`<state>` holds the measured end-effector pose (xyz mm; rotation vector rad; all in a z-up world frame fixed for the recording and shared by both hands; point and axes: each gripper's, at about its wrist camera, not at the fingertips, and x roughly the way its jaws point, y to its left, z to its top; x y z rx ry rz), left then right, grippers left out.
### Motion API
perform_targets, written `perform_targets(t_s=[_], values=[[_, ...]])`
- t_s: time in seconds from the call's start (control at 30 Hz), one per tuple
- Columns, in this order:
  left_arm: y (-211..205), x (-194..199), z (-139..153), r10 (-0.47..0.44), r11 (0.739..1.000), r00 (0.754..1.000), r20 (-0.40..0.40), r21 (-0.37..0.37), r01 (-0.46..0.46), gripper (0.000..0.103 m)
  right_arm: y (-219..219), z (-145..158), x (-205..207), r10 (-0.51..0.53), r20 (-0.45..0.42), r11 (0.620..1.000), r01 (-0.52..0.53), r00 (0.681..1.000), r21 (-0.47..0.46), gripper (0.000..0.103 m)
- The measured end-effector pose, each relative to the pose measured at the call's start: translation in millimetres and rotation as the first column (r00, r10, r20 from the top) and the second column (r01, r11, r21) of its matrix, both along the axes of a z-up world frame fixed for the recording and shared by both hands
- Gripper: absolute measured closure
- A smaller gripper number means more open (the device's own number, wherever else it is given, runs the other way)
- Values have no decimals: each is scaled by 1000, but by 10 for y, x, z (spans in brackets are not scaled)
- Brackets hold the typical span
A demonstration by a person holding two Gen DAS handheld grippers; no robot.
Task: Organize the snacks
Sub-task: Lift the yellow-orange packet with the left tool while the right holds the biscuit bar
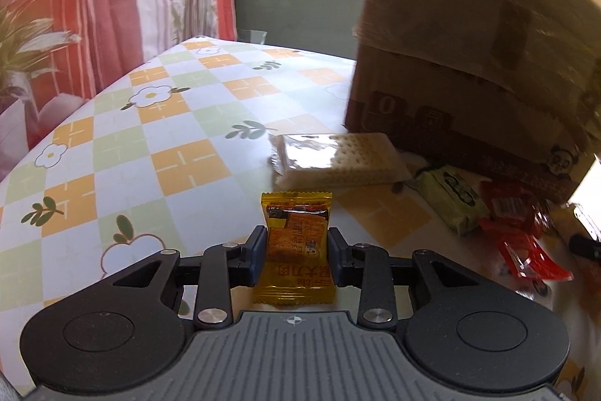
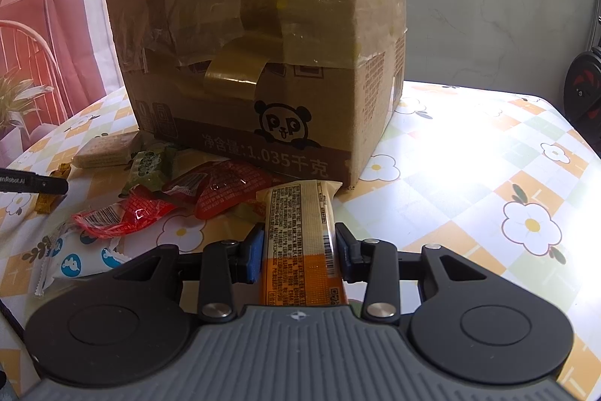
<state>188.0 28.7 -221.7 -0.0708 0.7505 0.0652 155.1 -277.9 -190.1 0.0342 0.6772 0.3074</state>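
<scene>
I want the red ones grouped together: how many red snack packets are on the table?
2 red snack packets: one lies before the cardboard box, the other nearer, left of it. More may hide under the pile.

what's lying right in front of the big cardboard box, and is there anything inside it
Against the cardboard box lie a clear cracker pack, a green packet and red packets. The box is taped shut, so its contents are hidden.

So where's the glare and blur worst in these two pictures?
Right wrist view: sunlight washes out the tablecloth right of the cardboard box. Left wrist view: the box and red packets at the right edge smear; the cracker pack wrapper glints.
</scene>
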Motion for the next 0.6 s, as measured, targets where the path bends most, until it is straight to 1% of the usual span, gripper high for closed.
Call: perform_targets(t_s=[0.17,0.33,0.6], values=[[-109,-32,-13,-58,998,998,5,5,58,67,-10,-3,7,0,-1,1000,0,1000,5,63],[-146,-41,-21,-79,997,997,8,11,79,67,-14,-4,6,0,-2,1000,0,1000,7,63],[-181,-67,-21,-114,993,993,17,1,114,68,-15,-1,5,1,-2,1000,-1,1000,6,63]])
